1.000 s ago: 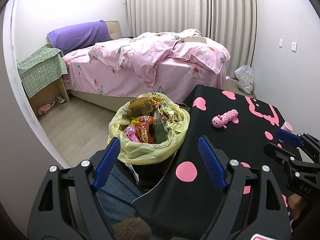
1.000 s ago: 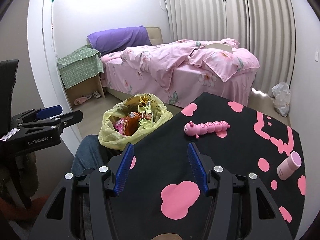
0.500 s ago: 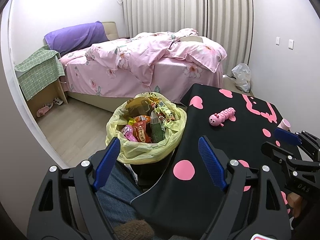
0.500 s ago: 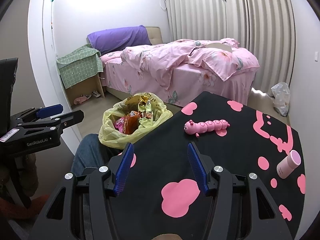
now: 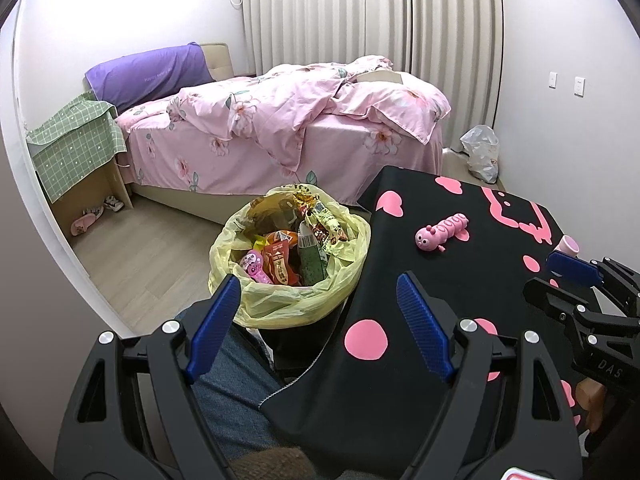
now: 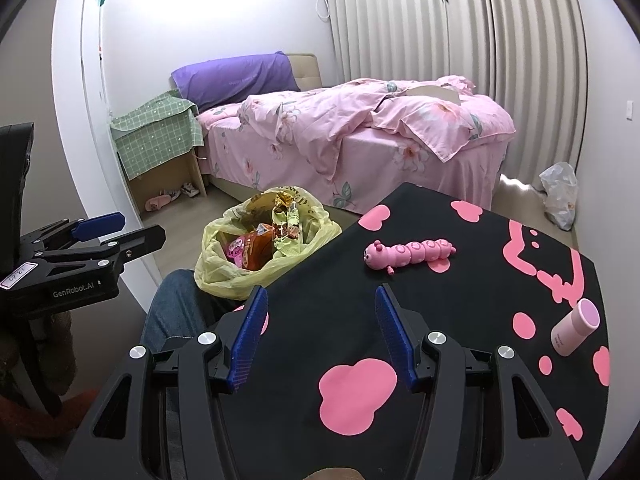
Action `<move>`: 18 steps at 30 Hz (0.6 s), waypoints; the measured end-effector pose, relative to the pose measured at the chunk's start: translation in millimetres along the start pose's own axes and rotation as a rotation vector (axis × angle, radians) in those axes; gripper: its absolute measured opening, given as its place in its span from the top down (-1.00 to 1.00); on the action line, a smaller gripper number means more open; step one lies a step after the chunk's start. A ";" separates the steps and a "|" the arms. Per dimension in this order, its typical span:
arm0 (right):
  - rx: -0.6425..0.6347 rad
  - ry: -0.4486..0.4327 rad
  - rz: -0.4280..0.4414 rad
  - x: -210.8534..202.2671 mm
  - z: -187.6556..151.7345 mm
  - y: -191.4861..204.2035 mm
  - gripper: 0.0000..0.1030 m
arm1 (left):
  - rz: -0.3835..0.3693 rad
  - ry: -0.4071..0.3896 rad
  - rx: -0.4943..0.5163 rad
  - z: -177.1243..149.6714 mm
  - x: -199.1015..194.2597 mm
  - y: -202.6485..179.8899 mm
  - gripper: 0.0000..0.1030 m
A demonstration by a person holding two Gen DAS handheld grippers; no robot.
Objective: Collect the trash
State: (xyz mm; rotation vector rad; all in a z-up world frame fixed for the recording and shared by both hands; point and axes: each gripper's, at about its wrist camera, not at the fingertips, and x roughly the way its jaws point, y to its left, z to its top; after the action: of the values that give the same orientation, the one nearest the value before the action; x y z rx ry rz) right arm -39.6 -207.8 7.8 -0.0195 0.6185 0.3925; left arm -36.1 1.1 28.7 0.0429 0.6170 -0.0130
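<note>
We hold both tongs spread and empty: the left gripper [image 5: 316,320] and the right gripper [image 6: 320,332]. The trash bag [image 5: 288,256], stuffed with wrappers, sits at eleven o'clock beside the black tablecloth [image 6: 400,300].

Left gripper [image 5: 318,320] wide open, empty, above yellow-lined trash bin [image 5: 244,304] stuffed with wrappers [image 5: 298,246]; pink caterpillar toy [image 5: 440,232] on black tablecloth [image 5: 420,264].

Yellow bin liner [image 5: 280,304] (black, pink-blotched tablecloth [image 6: 400,320]).
</note>
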 end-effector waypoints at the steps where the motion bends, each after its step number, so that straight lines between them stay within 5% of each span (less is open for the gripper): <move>1: 0.001 0.000 0.000 0.2 0.0 0.2 -0.04 | -0.001 0.000 0.000 0.0 0.1 0.1 -0.48; 18: 0.000 0.002 -0.001 0.2 0.2 0.5 -0.04 | -0.002 0.002 -0.001 -0.2 -0.1 0.6 -0.48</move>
State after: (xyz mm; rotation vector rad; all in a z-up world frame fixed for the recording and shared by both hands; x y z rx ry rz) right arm -39.5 -207.2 7.9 -0.0198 0.6200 0.3914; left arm -36.2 1.6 28.7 0.0412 0.6194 -0.0141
